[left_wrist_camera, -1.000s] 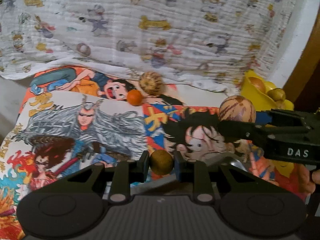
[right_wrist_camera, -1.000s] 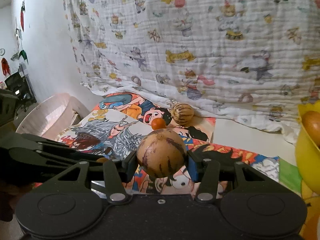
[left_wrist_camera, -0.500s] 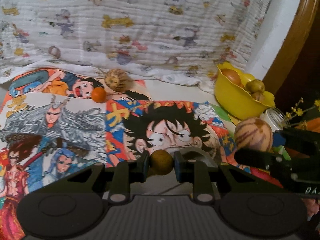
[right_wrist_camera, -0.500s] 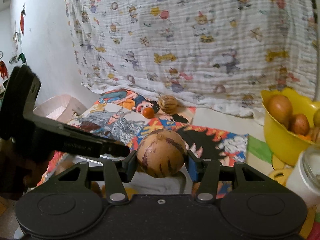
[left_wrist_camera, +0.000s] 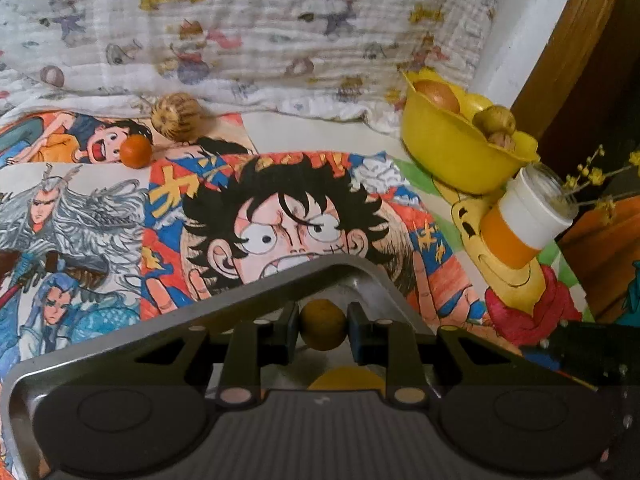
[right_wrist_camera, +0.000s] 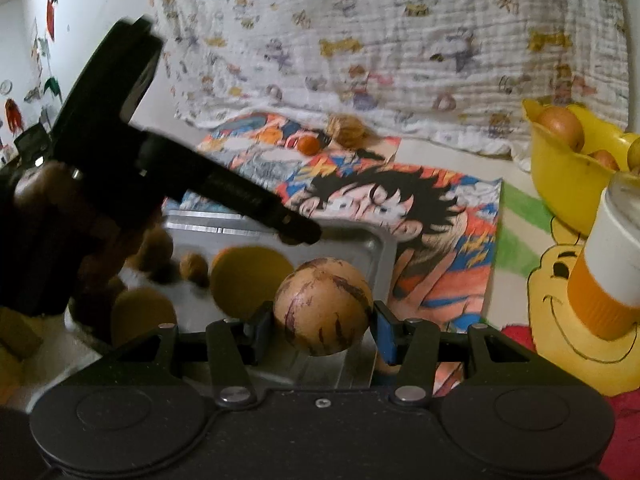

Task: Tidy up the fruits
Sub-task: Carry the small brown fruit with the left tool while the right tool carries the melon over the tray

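My left gripper (left_wrist_camera: 323, 330) is shut on a small brownish-yellow round fruit (left_wrist_camera: 323, 328), just over the far rim of a metal tray (left_wrist_camera: 352, 266). My right gripper (right_wrist_camera: 323, 320) is shut on a large tan fruit with dark streaks (right_wrist_camera: 323, 306), above the tray's right corner (right_wrist_camera: 376, 248). In the tray lie a yellow round fruit (right_wrist_camera: 250, 276) and a small brown one (right_wrist_camera: 194, 266). The left gripper (right_wrist_camera: 298, 234) reaches in from the upper left of the right wrist view. A striped fruit (left_wrist_camera: 173, 117) and a small orange fruit (left_wrist_camera: 136, 151) lie far back on the cartoon mat.
A yellow bowl (left_wrist_camera: 452, 152) holding several fruits stands at the back right. In front of it is a jar (left_wrist_camera: 520, 224) with an orange band and a white lid. A printed cloth (left_wrist_camera: 260, 40) hangs behind. A dark wooden edge (left_wrist_camera: 580, 60) is at far right.
Both grippers have swung right and lower with their fruits still held. The metal tray has come into view under them, and the bowl and jar are nearer.
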A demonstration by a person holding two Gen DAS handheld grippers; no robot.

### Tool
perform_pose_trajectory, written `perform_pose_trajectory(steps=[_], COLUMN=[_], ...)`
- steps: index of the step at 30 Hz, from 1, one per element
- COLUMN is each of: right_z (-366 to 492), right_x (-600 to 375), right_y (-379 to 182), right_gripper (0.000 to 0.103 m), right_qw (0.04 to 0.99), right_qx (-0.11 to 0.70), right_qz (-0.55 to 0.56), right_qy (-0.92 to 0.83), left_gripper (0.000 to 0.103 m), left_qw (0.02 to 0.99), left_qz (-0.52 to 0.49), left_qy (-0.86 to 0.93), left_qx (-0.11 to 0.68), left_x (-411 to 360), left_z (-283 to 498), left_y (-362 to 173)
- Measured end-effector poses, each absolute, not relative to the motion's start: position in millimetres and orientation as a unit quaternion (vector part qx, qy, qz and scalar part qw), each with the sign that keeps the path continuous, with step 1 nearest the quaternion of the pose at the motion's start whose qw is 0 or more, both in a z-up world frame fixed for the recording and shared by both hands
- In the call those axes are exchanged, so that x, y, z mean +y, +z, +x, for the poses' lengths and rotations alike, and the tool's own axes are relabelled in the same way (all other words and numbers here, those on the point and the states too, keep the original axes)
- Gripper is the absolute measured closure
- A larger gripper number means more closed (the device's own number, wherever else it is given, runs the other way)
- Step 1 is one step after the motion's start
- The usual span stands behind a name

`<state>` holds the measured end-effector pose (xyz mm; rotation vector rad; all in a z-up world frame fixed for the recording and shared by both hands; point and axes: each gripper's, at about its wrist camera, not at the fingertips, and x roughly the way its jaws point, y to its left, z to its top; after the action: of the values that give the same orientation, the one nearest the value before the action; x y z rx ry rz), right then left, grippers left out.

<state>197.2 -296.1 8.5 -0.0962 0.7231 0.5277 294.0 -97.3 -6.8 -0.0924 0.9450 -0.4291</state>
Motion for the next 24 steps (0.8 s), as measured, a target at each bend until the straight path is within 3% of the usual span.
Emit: perform_pose_trajectory(steps=[24], right_z=[188.3], right_x=[-281.2], right_y=[-10.3], right_gripper=[0.050], right_qw=[0.881], right_qx=[0.365], right_qz=[-0.090], right_qy=[0.285], left_gripper=[0.074], left_qw=[0.849], left_qz=[-0.020], left_qy=[-0.215], left_qx=[0.482], left_x=[-113.0], left_z=[301.8], left_y=[-25.2])
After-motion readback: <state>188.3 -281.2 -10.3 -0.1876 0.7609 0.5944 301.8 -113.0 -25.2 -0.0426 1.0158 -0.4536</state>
